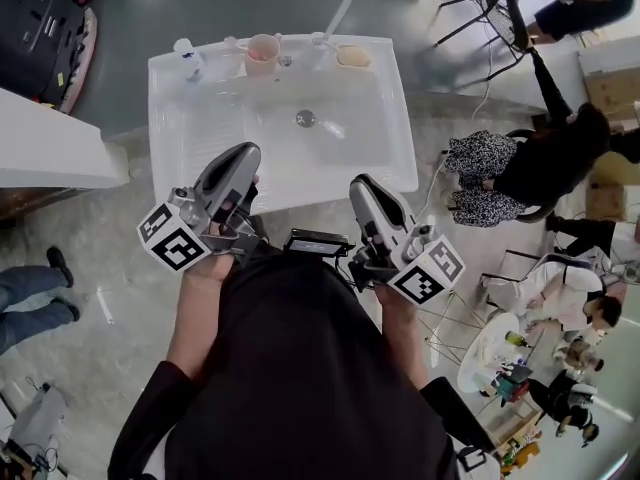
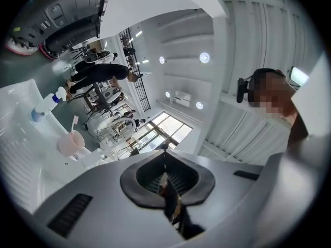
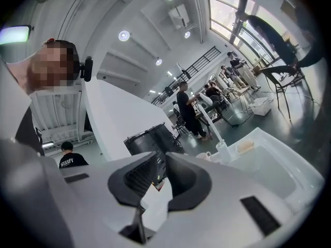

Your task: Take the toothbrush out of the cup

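A pink cup (image 1: 263, 54) stands on the back rim of the white sink (image 1: 190, 158). In the left gripper view the same cup (image 2: 71, 142) has the toothbrush (image 2: 75, 123) sticking up out of it. Both grippers are held close to the person's body, short of the sink's near edge and well away from the cup. My left gripper (image 1: 240, 155) (image 2: 165, 156) is shut with nothing in it. The jaws of my right gripper (image 1: 362, 184) (image 3: 161, 161) stand a narrow gap apart, and nothing is between them. The cup (image 3: 203, 156) shows small in the right gripper view.
On the sink's back rim are a blue-capped bottle (image 1: 187, 58), a faucet (image 1: 340, 13) and a tan soap bar (image 1: 352, 56). A white counter (image 1: 50, 143) lies to the left. Seated people (image 1: 520, 168) and chairs are at the right.
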`<state>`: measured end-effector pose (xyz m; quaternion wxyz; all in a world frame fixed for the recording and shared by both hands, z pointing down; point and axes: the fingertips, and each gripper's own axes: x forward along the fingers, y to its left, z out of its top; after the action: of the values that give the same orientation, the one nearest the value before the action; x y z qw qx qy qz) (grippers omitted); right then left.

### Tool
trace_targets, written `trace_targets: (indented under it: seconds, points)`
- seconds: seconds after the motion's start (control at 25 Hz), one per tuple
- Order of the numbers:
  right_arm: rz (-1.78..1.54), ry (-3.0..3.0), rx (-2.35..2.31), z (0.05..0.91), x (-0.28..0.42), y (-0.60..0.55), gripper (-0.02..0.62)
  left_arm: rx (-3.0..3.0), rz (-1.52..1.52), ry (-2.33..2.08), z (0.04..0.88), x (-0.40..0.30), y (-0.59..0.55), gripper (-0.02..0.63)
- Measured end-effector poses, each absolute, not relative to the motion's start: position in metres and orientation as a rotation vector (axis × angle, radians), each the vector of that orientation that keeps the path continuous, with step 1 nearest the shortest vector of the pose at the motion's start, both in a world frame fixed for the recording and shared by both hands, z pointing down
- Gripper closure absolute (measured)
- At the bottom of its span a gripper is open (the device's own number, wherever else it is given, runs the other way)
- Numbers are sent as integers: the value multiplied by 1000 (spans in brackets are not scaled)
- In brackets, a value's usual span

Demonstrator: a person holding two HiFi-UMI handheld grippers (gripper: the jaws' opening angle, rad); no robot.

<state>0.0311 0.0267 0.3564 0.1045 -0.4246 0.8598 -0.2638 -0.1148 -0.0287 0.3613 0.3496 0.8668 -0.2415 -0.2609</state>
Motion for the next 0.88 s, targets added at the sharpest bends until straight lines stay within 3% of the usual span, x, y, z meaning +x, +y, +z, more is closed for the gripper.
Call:
trace_targets:
  seconds: [0.48,0.88]
  points:
    - [-839,2594,-1252,370,-2,-26,555,2197,-683,-668,378,-145,-77,598]
    - [-887,2662,-1052,381,27,-72,555,2171,-653,-889,388,-128,-104,598]
